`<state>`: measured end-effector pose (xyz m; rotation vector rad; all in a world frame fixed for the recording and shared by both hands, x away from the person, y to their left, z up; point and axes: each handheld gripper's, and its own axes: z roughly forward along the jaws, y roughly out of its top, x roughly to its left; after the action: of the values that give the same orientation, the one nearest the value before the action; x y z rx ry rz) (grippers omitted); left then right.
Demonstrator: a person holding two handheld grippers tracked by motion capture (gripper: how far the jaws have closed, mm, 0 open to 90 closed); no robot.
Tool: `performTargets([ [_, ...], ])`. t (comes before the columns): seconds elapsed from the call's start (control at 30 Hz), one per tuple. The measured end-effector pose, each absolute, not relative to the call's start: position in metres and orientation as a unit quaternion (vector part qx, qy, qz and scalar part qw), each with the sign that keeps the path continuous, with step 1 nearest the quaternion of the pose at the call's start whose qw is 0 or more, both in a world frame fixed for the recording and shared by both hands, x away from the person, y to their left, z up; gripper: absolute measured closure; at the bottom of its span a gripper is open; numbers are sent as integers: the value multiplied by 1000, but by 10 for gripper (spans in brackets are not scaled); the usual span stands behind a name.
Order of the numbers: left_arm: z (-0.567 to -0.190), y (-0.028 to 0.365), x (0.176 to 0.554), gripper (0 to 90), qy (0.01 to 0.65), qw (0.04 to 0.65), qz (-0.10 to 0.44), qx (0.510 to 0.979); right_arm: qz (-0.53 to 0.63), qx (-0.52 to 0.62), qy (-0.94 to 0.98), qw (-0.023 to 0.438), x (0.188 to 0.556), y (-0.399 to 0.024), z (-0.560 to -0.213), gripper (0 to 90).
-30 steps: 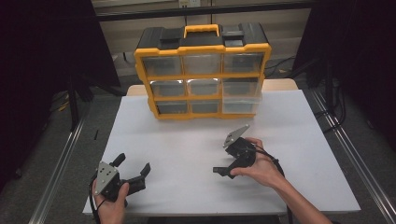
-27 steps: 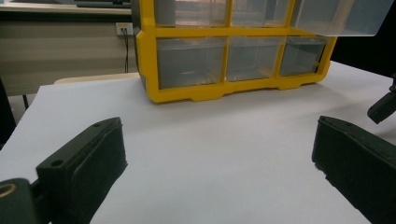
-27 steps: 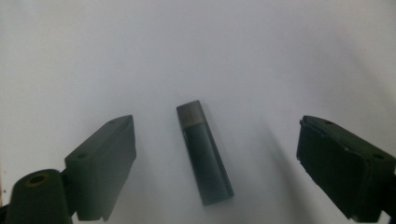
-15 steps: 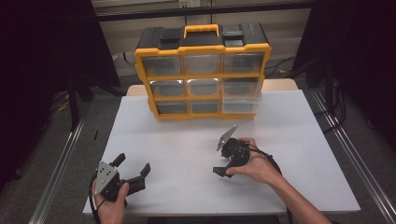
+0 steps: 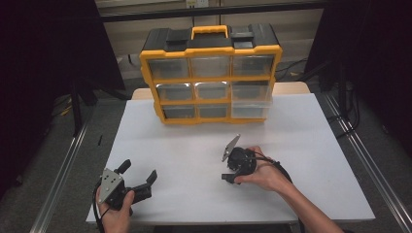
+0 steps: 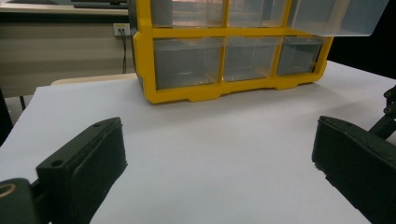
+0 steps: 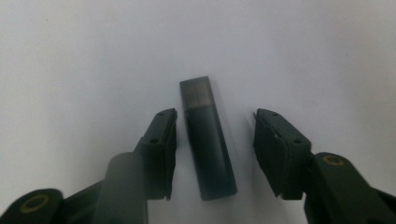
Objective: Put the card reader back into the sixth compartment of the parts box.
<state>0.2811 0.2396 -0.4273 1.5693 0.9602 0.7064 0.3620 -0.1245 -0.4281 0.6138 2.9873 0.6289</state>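
A small dark flat stick with a lighter smoky cap lies on the white table. My right gripper points down over it with a jaw on each side. Its jaws have just been closing; the left pad is close beside the stick and the right pad stands clearly apart from it. In the high view the right gripper is right of the table's middle, held by a hand. My left gripper rests near the front left edge, open wide and holding nothing, and faces the organizer.
A yellow and black organizer with clear drawers stands at the back of the table. Its middle-right drawer is pulled out a little. Metal rails run along both sides of the table, and the room behind is dark.
The right gripper has shifted a little to the left and tipped down toward the table. The left gripper has not moved.
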Motion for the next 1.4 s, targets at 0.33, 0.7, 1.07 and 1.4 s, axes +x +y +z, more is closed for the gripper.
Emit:
performTargets([
  [0.33, -428, 239, 281, 28, 405, 553, 297, 665, 191, 191, 963, 7, 361, -120, -426, 680],
  [0.7, -428, 240, 282, 28, 409, 555, 297, 661, 192, 204, 960, -3, 364, -120, -425, 741],
  [1.07, -428, 240, 282, 28, 410, 554, 297, 661, 230, 223, 947, -2, 362, -133, -422, 741],
  [1.4, -428, 241, 282, 28, 411, 552, 298, 661, 266, 237, 934, 9, 360, -142, -414, 741],
])
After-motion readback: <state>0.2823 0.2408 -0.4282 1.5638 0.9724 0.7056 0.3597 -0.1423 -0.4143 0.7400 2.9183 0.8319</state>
